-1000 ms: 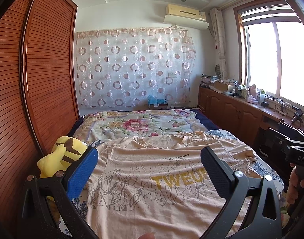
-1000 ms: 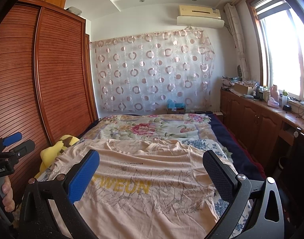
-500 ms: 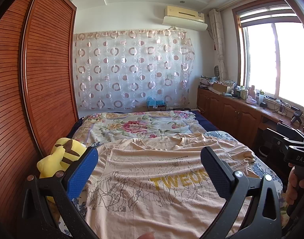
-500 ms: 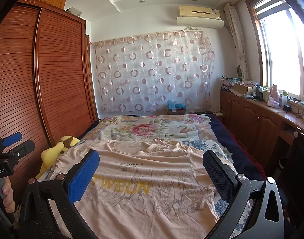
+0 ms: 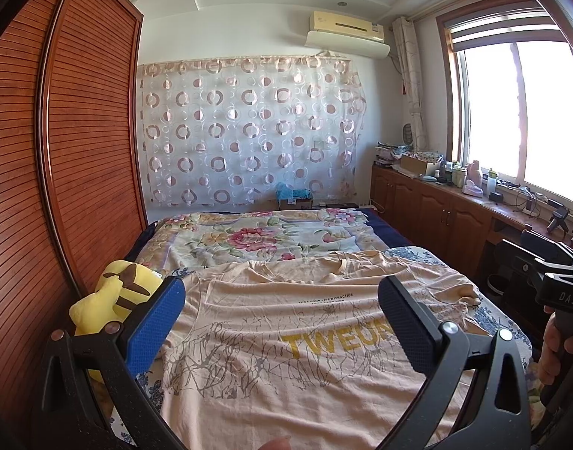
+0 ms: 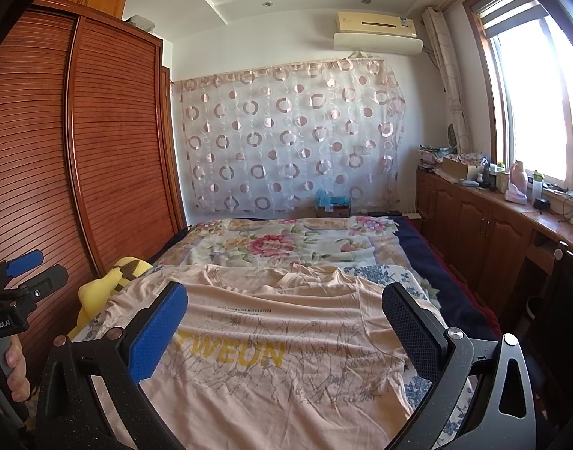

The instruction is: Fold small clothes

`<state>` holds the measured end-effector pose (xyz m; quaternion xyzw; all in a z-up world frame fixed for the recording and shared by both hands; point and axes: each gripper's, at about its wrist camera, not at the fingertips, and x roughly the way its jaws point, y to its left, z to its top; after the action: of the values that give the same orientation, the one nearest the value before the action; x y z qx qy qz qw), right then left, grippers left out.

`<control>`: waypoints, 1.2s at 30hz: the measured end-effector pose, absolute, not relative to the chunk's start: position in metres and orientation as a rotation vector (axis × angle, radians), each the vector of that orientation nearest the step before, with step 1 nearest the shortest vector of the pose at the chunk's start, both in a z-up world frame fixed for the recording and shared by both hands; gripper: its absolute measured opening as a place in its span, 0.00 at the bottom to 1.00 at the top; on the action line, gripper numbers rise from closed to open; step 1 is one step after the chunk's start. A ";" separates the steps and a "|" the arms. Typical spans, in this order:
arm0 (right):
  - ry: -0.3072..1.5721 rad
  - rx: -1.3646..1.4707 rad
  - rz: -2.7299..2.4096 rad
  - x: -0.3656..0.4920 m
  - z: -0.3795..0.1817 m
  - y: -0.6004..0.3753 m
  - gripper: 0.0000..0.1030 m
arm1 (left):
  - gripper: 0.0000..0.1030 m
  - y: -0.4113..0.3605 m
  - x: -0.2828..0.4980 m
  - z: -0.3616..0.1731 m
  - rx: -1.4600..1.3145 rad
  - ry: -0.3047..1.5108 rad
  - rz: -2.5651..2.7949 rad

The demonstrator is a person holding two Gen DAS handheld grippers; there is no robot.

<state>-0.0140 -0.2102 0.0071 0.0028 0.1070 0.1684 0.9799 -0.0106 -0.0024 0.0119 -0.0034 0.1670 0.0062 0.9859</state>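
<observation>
Left hand-held gripper [image 5: 281, 322]: fingers spread wide apart, gripping nothing, held above the near half of the shirt in the lower middle of the frame.
Right hand-held gripper [image 6: 284, 324]: also spread apart and empty, hovering over the shirt at lower centre; its body shows at the right edge of the left view.
Shirt [image 5: 286, 337]: a peach tee with yellow lettering, face up and spread flat on the bed [image 5: 264, 232], collar toward the far side, hem toward the cameras; it fills the lower centre of both views. Light wrinkles, 1 sleeve bunched at the right.
Step in hand: judged as the approach before the 1st fold; no cloth is lifted yet.
Doing it well: take 1 side at the shoulder and at the hem with the 2 hand-held grippers, pinch only the top layers, lift together, keep the edge taut so the fold line runs straight.
Toy [image 5: 110, 300]: yellow plush at the lower left, just beside the shirt's left sleeve; keep the cloth off it.
Containers: a box [image 6: 461, 167] on the bench at right holds patterned items, too small to identify.
</observation>
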 end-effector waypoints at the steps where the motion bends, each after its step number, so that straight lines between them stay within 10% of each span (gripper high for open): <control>1: 0.215 0.005 0.339 -0.014 0.007 -0.210 1.00 | 1.00 -0.002 -0.010 0.012 -0.007 0.336 0.012; 36: 0.320 -0.032 0.468 0.029 -0.017 -0.190 1.00 | 1.00 0.052 0.021 -0.016 -0.022 0.439 0.071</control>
<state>0.0287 -0.1898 -0.0174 -0.0156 0.1576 0.2307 0.9600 0.0210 0.0520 -0.0162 -0.0109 0.2178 0.0353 0.9753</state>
